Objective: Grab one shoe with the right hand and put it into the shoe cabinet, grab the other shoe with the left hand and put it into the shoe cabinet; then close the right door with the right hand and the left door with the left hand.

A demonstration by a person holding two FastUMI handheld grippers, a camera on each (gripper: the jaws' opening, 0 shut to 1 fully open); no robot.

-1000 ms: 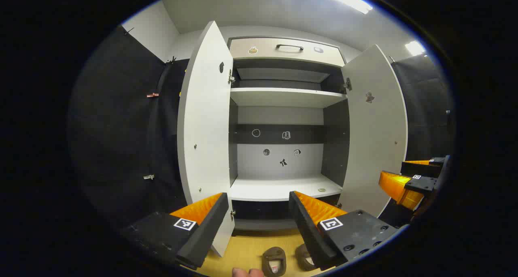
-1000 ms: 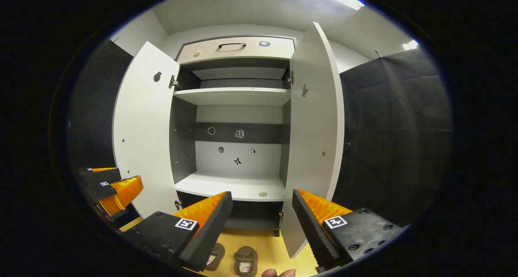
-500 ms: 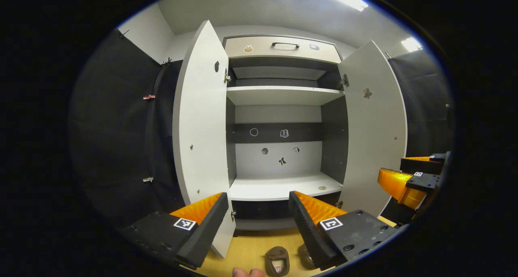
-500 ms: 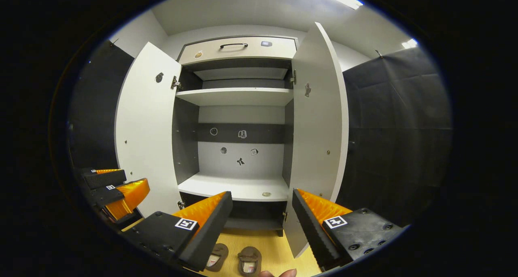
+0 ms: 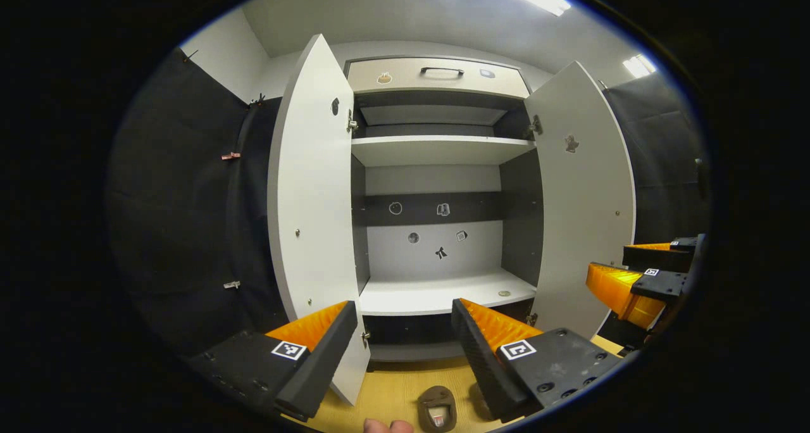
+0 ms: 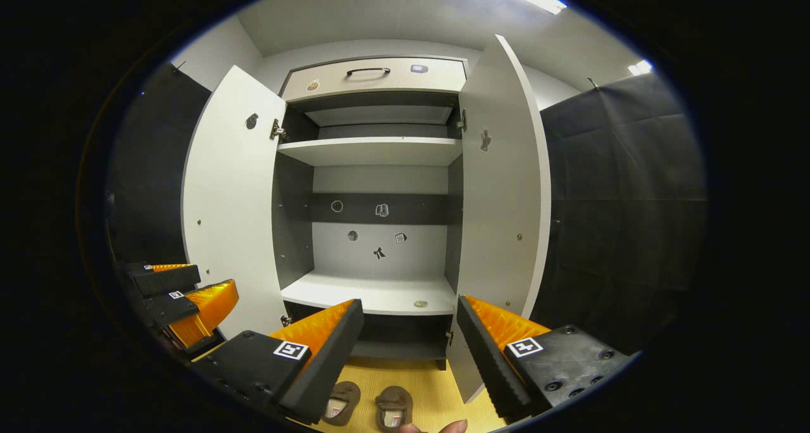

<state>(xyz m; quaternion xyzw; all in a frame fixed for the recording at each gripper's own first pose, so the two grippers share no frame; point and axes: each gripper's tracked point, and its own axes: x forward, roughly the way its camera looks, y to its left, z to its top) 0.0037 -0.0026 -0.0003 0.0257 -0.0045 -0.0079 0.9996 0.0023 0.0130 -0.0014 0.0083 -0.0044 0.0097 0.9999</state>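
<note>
Right gripper (image 6: 410,344): its fingers are wide apart and hold nothing. It is up in front of the open shoe cabinet (image 6: 370,294).
Left gripper (image 5: 402,344): its fingers are wide apart too, and hold nothing.
Shoes: two brown shoes sit side by side on the yellow floor (image 6: 430,389), in front of the cabinet. In the right gripper view they are the right shoe (image 6: 393,407) and the left shoe (image 6: 340,402).
Where the shoes are from the fingers: they are low down, under the right gripper's fingers and a bit toward the cabinet. The gripper most likely has to go down to reach one.
Which way they point: their long side looks like it runs toward the cabinet.
Which hand is nearer: I cannot tell. Both shoes sit right under each gripper.
Doors: the left door (image 6: 228,199) and the right door (image 6: 503,192) are both swung open. The lower shelf (image 6: 373,292) has no shoes yet.
Hard to see: in the left gripper view one shoe (image 5: 436,409) is cut off at the bottom edge. The other is mostly behind a finger. A fingertip (image 6: 452,426) peeks in at the bottom.
</note>
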